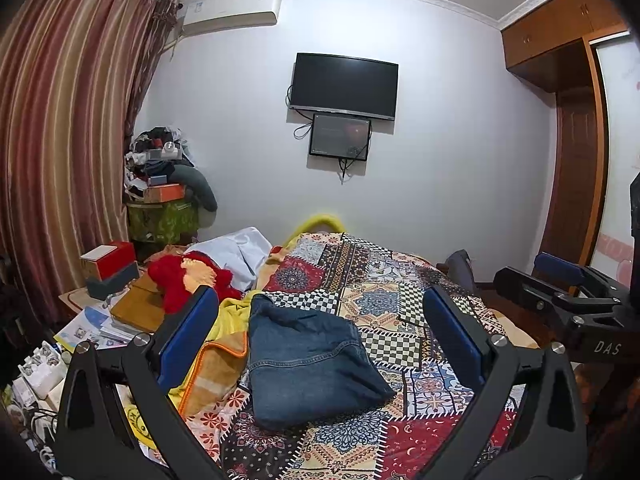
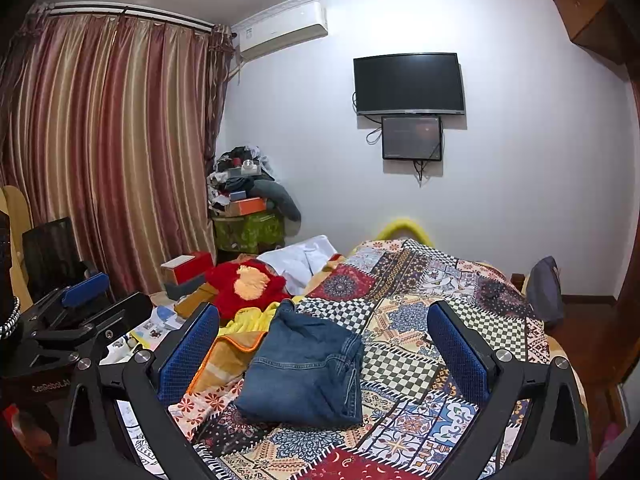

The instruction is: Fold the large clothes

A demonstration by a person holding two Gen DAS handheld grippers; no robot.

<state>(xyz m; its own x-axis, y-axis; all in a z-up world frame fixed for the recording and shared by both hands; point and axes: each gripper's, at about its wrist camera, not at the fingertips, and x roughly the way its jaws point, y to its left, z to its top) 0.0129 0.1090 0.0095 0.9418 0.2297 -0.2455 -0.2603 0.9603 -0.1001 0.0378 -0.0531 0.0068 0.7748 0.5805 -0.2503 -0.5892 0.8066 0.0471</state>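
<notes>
Folded jeans (image 1: 308, 364) lie on the patchwork bedspread (image 1: 400, 308); left tongs (image 1: 326, 344) and right tongs (image 2: 324, 356) (both spread, empty) hover apart above them.

Right of the folded jeans (image 2: 304, 372) the patchwork bedspread (image 2: 420, 320) lies bare; the red plush toy (image 2: 248, 284) and yellow blanket (image 2: 232, 344) crowd the bed's left edge.

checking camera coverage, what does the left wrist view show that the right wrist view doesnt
Only the left wrist view shows the right gripper, open, at its right edge, and the wooden wardrobe.

Only the right wrist view shows the left gripper, open, at its left edge, and a dark mesh chair back.

Both show the folded jeans on the patchwork bedspread, the red plush toy, the curtains and the wall television.
</notes>
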